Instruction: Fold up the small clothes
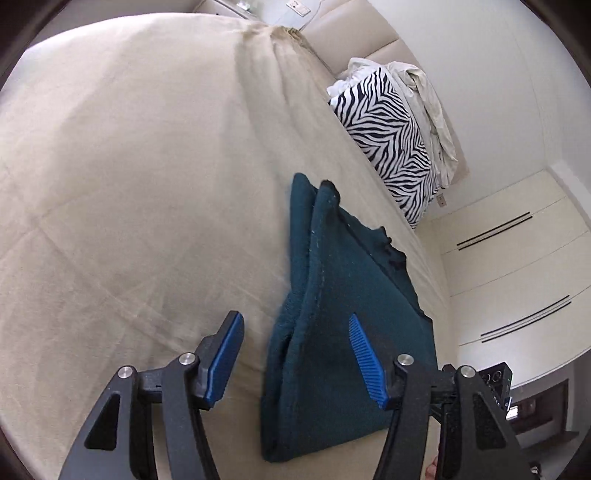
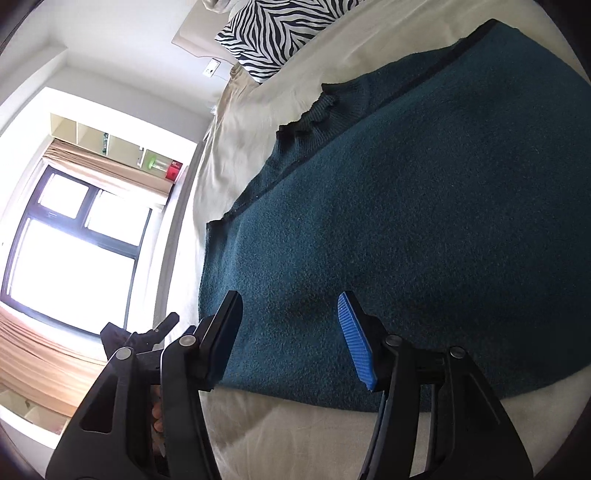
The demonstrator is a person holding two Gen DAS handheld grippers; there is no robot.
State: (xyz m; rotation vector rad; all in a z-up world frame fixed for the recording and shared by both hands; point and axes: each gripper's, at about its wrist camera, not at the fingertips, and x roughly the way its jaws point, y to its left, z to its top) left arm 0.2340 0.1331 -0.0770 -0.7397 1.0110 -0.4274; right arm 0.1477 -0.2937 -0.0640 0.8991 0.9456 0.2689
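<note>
A dark teal knitted garment [image 1: 343, 332] lies folded on a bed covered with a beige wrinkled sheet [image 1: 129, 184], near the bed's edge, its top layer folded over the lower one. The left gripper [image 1: 295, 354] hovers over the garment's near end with its jaws spread wide — one blue ribbed pad above the sheet, the other above the knit, nothing held. The right gripper [image 2: 295, 332] likewise stands wide open over the near hem of the same garment [image 2: 406, 221], gripping nothing. A zebra-striped pillow [image 1: 388, 136] leans against the padded cream headboard [image 1: 354, 33], well apart from the garment. In the right wrist view — a bright black-framed window [image 2: 70, 251].
</note>
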